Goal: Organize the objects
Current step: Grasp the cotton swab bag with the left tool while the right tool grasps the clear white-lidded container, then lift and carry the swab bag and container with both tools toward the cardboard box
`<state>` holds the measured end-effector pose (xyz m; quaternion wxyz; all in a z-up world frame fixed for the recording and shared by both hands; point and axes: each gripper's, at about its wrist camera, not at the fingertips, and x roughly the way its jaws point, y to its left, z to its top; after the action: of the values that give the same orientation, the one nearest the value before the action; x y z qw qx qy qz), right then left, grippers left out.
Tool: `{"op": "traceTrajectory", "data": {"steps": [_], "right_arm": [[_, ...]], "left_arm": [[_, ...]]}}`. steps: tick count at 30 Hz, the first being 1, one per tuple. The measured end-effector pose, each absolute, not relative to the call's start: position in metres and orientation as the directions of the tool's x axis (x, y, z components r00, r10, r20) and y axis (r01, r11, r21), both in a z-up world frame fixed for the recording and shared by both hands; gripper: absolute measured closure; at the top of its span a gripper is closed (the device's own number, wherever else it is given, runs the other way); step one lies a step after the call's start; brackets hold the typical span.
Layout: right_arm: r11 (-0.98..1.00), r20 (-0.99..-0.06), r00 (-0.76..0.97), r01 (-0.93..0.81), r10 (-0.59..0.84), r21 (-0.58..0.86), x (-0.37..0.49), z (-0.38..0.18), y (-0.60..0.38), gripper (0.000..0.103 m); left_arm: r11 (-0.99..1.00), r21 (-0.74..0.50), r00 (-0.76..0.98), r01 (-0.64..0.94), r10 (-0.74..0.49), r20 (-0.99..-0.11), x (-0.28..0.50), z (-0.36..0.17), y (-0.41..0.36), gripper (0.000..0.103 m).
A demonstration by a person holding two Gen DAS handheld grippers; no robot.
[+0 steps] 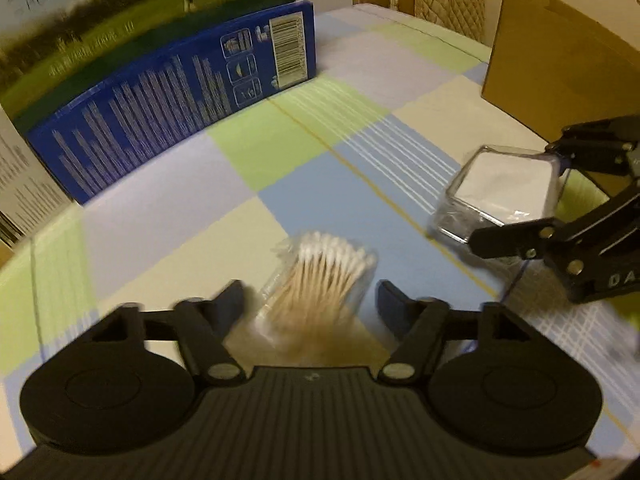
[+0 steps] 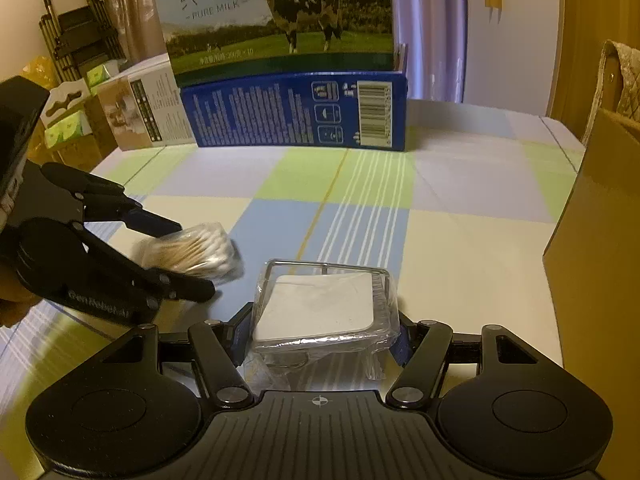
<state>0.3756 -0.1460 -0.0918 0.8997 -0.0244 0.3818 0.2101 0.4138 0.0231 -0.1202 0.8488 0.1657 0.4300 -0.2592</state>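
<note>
- Left gripper (image 1: 310,294): jaws spread, cotton swab pack (image 1: 320,280) lying between them on the table (image 1: 168,208), contact unclear from blur.
- Right gripper (image 2: 320,330): jaws clamped on clear box (image 2: 326,306).
- Right view alone shows the milk carton's (image 2: 280,16) cow picture.

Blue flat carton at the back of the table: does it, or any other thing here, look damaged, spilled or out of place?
Nothing stands out. The blue flat carton stands on its long edge, undamaged. The wrapped bundle of wooden cotton swabs and the clear plastic box of white pads look intact, nothing spilled.
</note>
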Motion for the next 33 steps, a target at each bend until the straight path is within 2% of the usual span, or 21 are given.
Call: {"op": "traceTrajectory", "data": {"steps": [1,7,10,14,18,23,26,30,33], "right_arm": [[0.911,-0.7,0.618,-0.396,0.358,0.117,0.376,-0.092,-0.146,0.041],[0.903,-0.697,0.61,-0.407,0.378,0.134,0.37,-0.085,-0.145,0.041],[0.897,-0.701,0.598,-0.419,0.389,0.14,0.359,-0.081,-0.144,0.041],[0.891,-0.705,0.587,-0.431,0.397,0.143,0.34,-0.077,-0.145,0.041],[0.89,-0.717,0.573,-0.431,0.398,0.15,0.32,-0.074,-0.151,0.041],[0.889,-0.72,0.561,-0.422,0.409,0.177,0.292,-0.067,-0.159,0.041],[0.885,-0.709,0.571,-0.435,0.415,0.167,0.27,-0.056,-0.161,0.041],[0.889,-0.7,0.588,-0.433,0.405,0.15,0.239,-0.045,-0.17,0.041],[0.889,-0.695,0.589,-0.427,0.413,0.167,0.212,-0.036,-0.176,0.041]], "left_arm": [[0.814,0.034,0.481,0.58,-0.309,-0.821,0.413,-0.12,0.023,0.058],[0.882,-0.006,0.489,0.471,-0.267,-0.831,0.38,-0.12,0.02,0.076],[0.935,-0.068,0.498,0.349,-0.246,-0.831,0.353,-0.121,0.022,0.078],[0.969,-0.063,0.519,0.24,-0.183,-0.835,0.316,-0.12,0.011,0.08],[0.985,-0.133,0.531,0.109,-0.17,-0.83,0.275,-0.124,0.006,0.08],[0.992,-0.097,0.549,0.074,-0.122,-0.827,0.242,-0.112,-0.005,0.08],[0.989,-0.145,0.547,0.021,-0.133,-0.826,0.224,-0.103,-0.002,0.08],[0.991,-0.132,0.553,-0.014,-0.103,-0.827,0.195,-0.087,-0.006,0.08],[0.985,-0.166,0.561,-0.036,-0.118,-0.82,0.173,-0.074,-0.005,0.08]]}}
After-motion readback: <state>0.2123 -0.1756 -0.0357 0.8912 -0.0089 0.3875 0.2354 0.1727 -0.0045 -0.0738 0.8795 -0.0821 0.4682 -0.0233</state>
